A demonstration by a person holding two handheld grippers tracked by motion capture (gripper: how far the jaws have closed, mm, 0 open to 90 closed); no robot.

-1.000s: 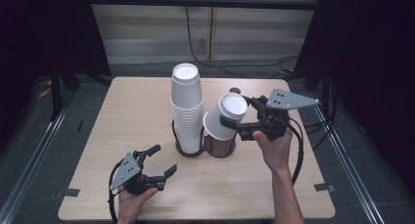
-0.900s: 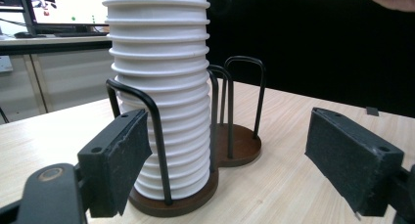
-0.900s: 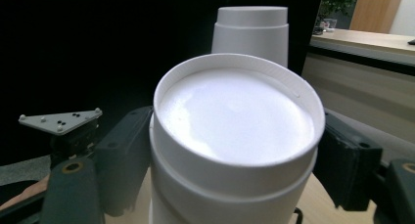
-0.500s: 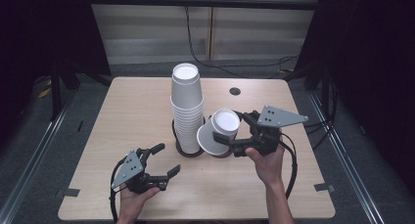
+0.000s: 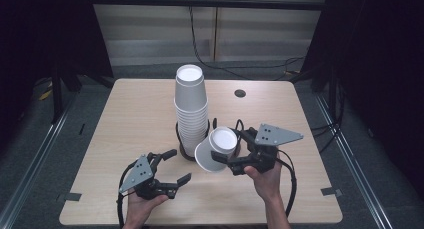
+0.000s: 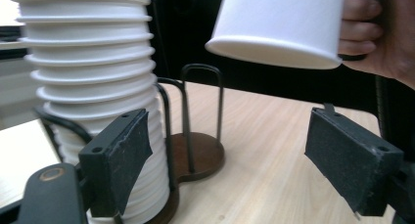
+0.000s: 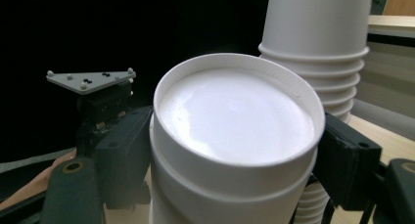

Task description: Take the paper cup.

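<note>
A tall stack of upside-down white paper cups [image 5: 190, 104] stands in a dark wire holder [image 5: 186, 151] at the table's middle. My right gripper [image 5: 227, 151] is shut on a white paper cup [image 5: 215, 149], held tilted with its base up, low and just right of the stack. In the right gripper view the cup [image 7: 235, 136] sits between both pads [image 7: 122, 150]. My left gripper [image 5: 180, 165] stands open near the front edge, left of the held cup; its jaws have just closed a little with nothing between them. Ahead of the left gripper [image 6: 235, 155] are the stack [image 6: 93, 77], the holder [image 6: 198, 155] and the held cup [image 6: 279, 26].
A small dark round hole [image 5: 240, 93] lies in the wooden table [image 5: 130, 119] behind the stack. Black cables [image 5: 287, 174] trail from the grippers. Dark curtains hang at both sides, with metal floor rails [image 5: 35, 164] along the table.
My right gripper has come down and toward the front with the cup, from beside the stack's upper part to low near the holder. The left hand has stayed where it was.
</note>
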